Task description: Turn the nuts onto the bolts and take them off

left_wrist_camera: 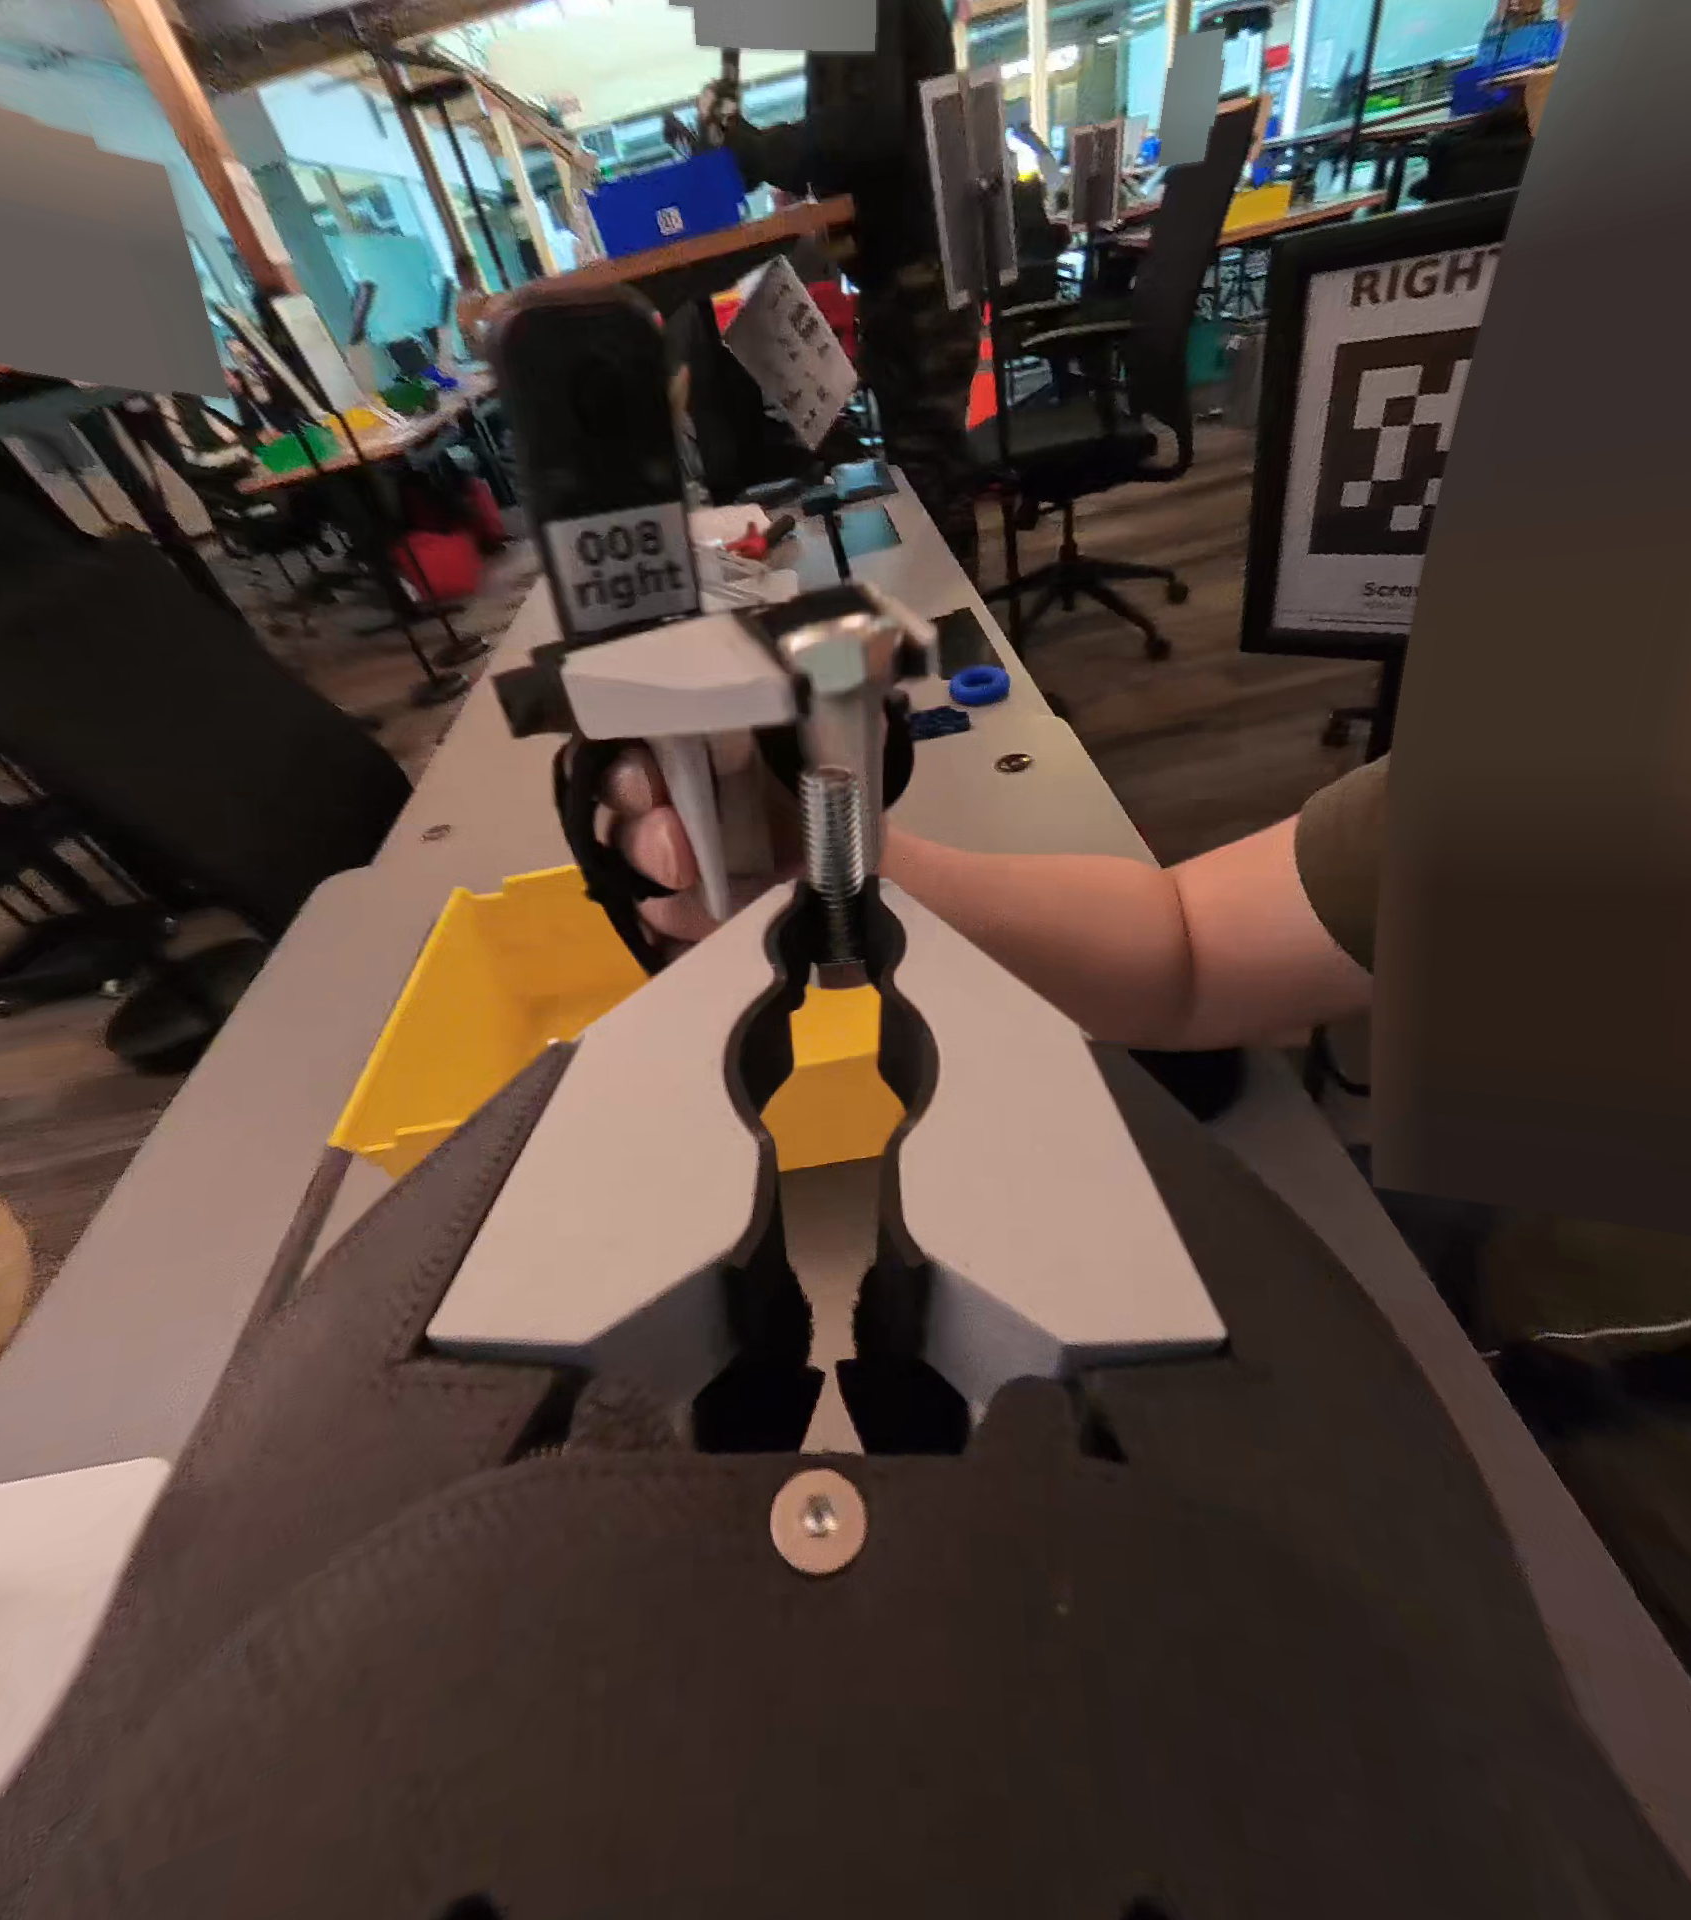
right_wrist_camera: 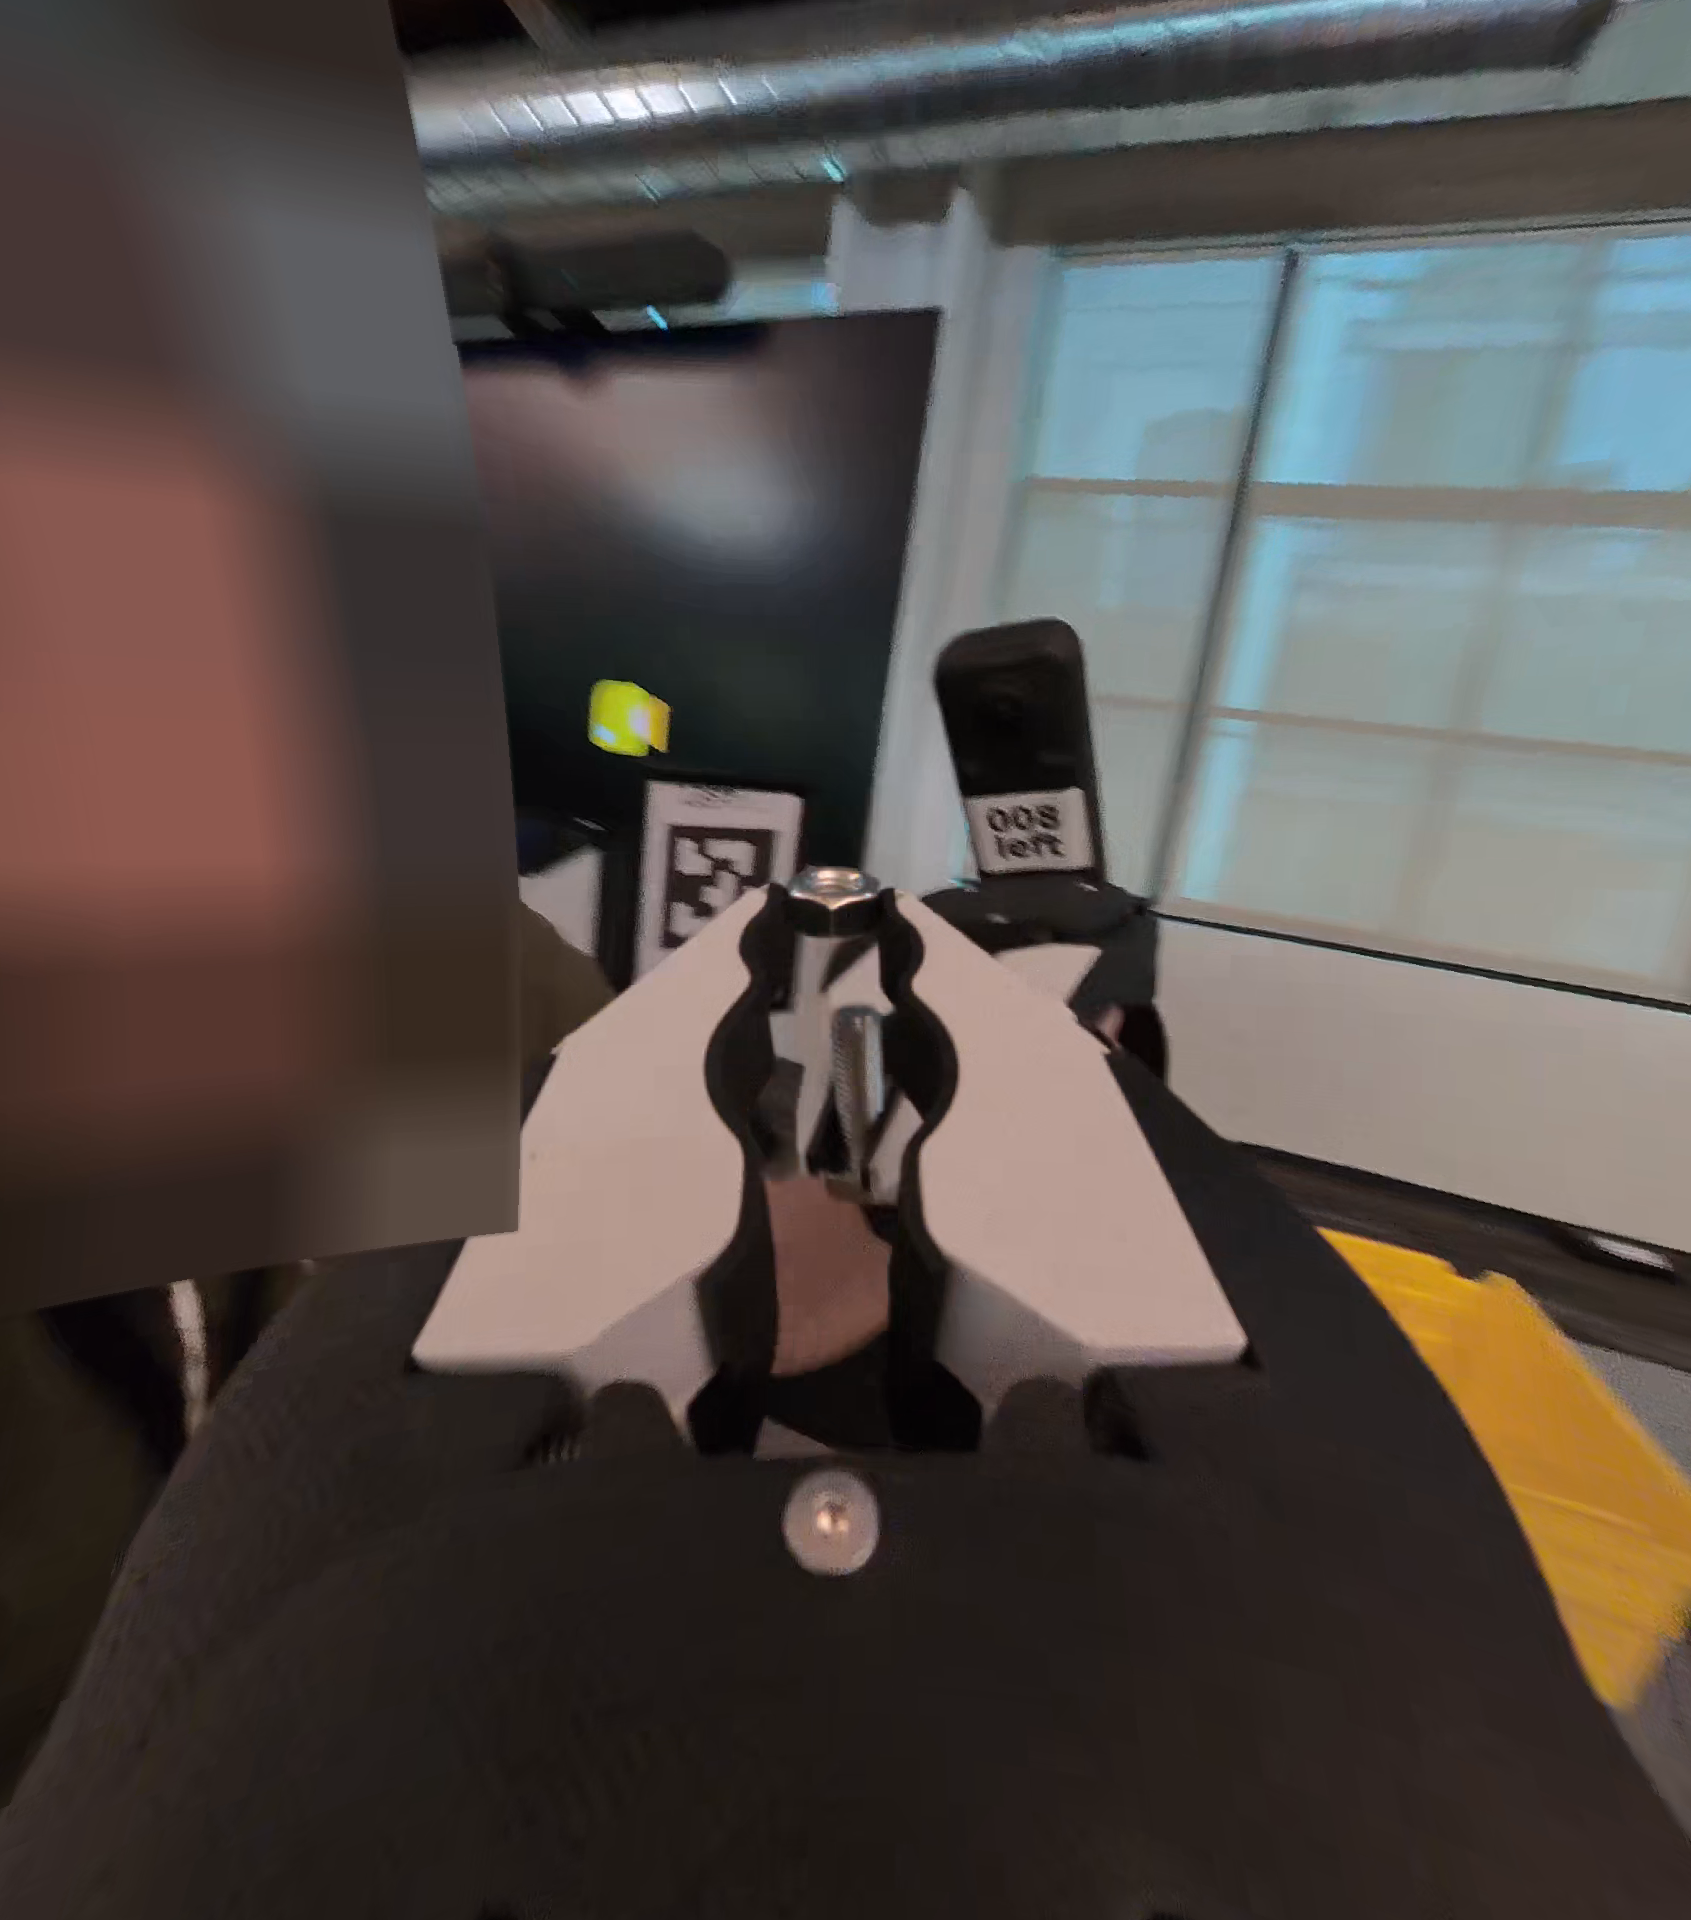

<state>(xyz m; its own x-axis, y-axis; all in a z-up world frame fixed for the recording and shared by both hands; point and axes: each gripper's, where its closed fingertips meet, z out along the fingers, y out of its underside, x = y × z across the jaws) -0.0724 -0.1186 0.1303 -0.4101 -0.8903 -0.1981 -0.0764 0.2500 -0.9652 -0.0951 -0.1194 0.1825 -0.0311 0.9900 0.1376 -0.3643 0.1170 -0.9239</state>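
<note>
The bolt is clamped end-to-end between the left hand-held gripper and right hand-held gripper, steadied for turning.

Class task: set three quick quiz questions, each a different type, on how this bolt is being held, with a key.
1. True or false: the yellow bin stands on the grey table.
2. Which grips the hex head of the bolt? A: left gripper. B: right gripper. C: neither.
3. Fill in: the left gripper's tips close on the bolt's ____ end.
Key: 1 true; 2 B; 3 threaded.
</note>
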